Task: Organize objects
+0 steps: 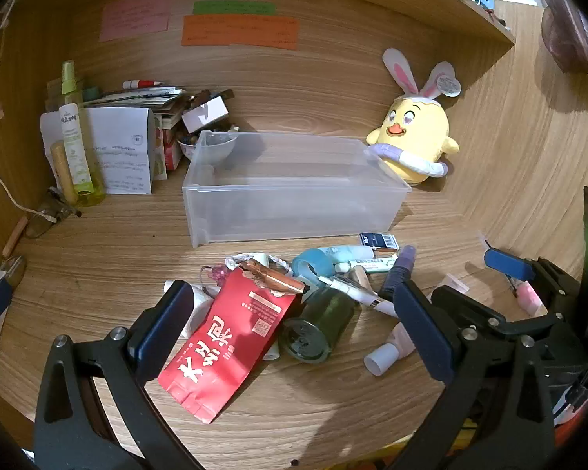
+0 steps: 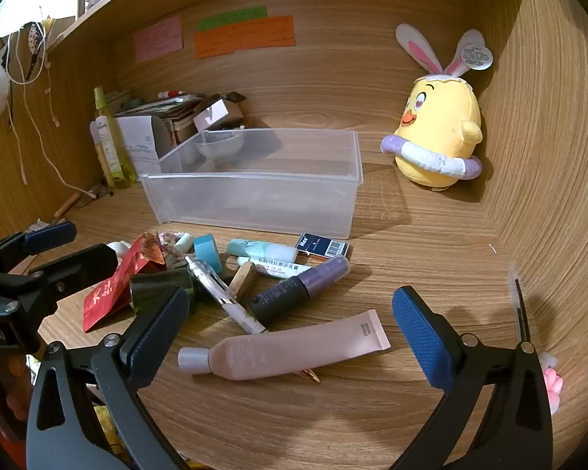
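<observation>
A clear plastic bin (image 1: 294,199) (image 2: 254,196) stands empty on the wooden desk. In front of it lies a pile: a red foil pouch (image 1: 231,337) (image 2: 109,293), a dark green jar (image 1: 317,325) on its side, a purple spray bottle (image 2: 302,286), a pink tube (image 2: 294,348), a blue tape roll (image 2: 207,252), pens and small tubes. My left gripper (image 1: 294,321) is open above the pouch and jar. My right gripper (image 2: 290,329) is open around the pink tube, not touching it.
A yellow chick plush (image 1: 415,137) (image 2: 439,137) sits at the back right corner. Bottles, papers, boxes and a bowl (image 1: 207,145) crowd the back left. Wooden walls close in on both sides. Each gripper shows in the other's view (image 2: 39,270).
</observation>
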`<state>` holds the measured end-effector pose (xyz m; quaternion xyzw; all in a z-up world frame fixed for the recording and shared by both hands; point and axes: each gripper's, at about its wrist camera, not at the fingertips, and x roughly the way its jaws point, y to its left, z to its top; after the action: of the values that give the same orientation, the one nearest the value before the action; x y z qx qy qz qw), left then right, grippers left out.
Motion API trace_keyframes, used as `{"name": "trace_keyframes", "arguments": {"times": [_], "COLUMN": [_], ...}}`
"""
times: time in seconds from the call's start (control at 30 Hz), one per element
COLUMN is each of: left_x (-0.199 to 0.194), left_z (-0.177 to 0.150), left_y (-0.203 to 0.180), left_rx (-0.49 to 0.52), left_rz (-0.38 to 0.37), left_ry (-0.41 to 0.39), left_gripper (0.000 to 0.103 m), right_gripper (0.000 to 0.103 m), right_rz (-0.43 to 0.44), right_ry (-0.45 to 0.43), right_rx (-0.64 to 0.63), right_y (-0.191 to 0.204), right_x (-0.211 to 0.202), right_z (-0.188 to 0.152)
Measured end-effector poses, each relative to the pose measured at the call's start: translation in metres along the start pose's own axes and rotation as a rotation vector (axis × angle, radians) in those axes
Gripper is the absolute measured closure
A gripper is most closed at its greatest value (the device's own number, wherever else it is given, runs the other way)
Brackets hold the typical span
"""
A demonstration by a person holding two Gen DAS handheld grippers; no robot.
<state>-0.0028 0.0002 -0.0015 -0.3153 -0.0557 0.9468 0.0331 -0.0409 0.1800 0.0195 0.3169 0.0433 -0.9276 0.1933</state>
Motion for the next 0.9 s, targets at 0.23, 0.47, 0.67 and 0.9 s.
{"name": "trace_keyframes", "arguments": {"times": [0.23,0.47,0.67,0.9], "left_x": [0.0011,0.0014,0.0012,0.0012], "left_z": [0.0006,0.0004,-0.0013,-0.001], "left_y": [-0.0007,-0.0009,-0.0015,-0.0018], "left_rx": [-0.001,-0.002,0.0,-0.002], "left_rz": [-0.004,-0.006,-0.005,-0.006], "left_ry": [0.002,0.003,0.002,0.002], "left_gripper": [0.0,0.0,0.0,0.0], "right_gripper": [0.0,0.0,0.0,0.0], "right_rz": [0.002,0.003,0.001,0.0], "right_ry": [-0.001,-0.001,-0.002,-0.001], "right_rx": [0.0,-0.001,-0.003,-0.003], "right_y": [0.0015,0.0026,0.0047,0.0058], "right_x": [-0.0007,-0.0011,-0.0021,-0.0023], "right_z": [-0.001,-0.0015,-0.0021,-0.002]}}
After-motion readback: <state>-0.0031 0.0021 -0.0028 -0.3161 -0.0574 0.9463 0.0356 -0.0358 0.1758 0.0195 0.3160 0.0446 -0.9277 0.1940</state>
